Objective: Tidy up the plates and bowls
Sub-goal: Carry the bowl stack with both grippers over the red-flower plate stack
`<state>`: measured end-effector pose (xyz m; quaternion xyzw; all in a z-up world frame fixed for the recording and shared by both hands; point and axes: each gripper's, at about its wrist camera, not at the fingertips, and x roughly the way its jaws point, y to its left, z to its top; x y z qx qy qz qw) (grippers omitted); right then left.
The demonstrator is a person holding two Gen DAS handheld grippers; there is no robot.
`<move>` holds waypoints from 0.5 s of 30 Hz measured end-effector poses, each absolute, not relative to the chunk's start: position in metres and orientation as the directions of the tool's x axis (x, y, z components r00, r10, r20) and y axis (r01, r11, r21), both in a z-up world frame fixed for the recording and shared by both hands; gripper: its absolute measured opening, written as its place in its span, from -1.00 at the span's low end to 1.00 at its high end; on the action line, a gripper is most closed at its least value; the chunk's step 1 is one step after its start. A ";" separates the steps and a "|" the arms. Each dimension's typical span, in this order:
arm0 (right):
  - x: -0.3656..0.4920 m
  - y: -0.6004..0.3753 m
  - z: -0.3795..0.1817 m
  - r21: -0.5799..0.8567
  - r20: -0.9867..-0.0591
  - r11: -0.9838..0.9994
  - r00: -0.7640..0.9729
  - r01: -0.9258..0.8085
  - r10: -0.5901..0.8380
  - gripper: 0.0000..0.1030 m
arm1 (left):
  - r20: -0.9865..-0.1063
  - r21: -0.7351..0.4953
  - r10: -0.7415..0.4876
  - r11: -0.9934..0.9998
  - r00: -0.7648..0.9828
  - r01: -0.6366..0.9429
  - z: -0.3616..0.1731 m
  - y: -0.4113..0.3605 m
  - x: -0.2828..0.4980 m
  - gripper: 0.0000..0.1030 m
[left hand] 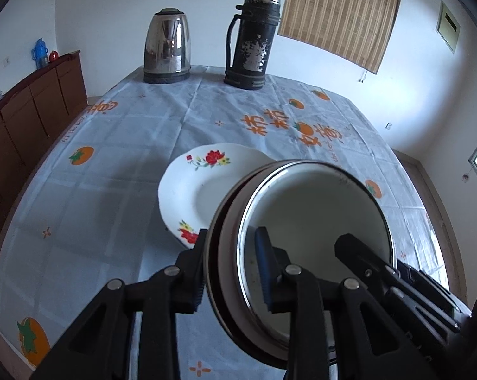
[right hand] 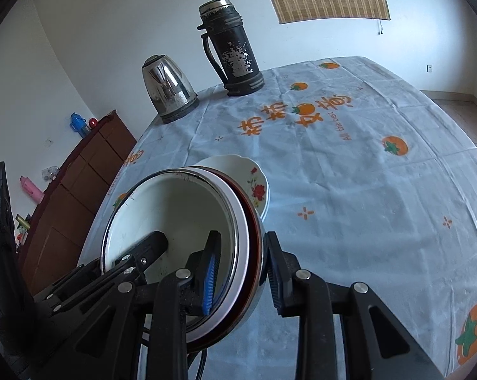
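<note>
A stack of nested bowls, white enamel with a dark rim inside red and metal ones, hangs tilted above the table. My left gripper is shut on the stack's left rim, one pad inside and one outside. My right gripper is shut on the opposite rim of the same stack. In each wrist view, a finger of the other gripper shows inside the top bowl. A white plate with red flowers lies on the table just beyond and partly under the stack, also in the right wrist view as the plate.
A steel kettle and a worn black flask stand at the table's far edge. The table carries a pale blue cloth with orange fruit prints. A brown cabinet lines the left wall.
</note>
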<state>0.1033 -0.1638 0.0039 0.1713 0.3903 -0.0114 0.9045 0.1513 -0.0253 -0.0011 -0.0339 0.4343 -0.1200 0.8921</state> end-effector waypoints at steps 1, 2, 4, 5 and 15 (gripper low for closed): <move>0.107 -0.164 0.004 0.299 -0.711 0.942 0.694 0.152 0.114 -0.41 | -0.767 -0.166 -0.242 0.969 0.594 0.181 -0.001 -0.025 0.155 -0.48; 0.114 -0.163 0.005 0.296 -0.711 0.944 0.693 0.146 0.116 -0.41 | -0.766 -0.168 -0.241 0.970 0.596 0.177 -0.001 -0.024 0.159 -0.48; 0.123 -0.161 0.006 0.289 -0.712 0.948 0.692 0.136 0.118 -0.41 | -0.765 -0.171 -0.239 0.971 0.598 0.170 -0.001 -0.022 0.167 -0.48; 0.129 -0.161 0.006 0.286 -0.711 0.950 0.692 0.129 0.120 -0.41 | -0.764 -0.173 -0.238 0.971 0.600 0.164 -0.001 -0.021 0.172 -0.48; 0.181 -0.158 -0.003 0.268 -0.735 0.959 0.663 0.095 0.140 -0.41 | -0.777 -0.181 -0.219 0.976 0.589 0.124 -0.012 -0.019 0.216 -0.48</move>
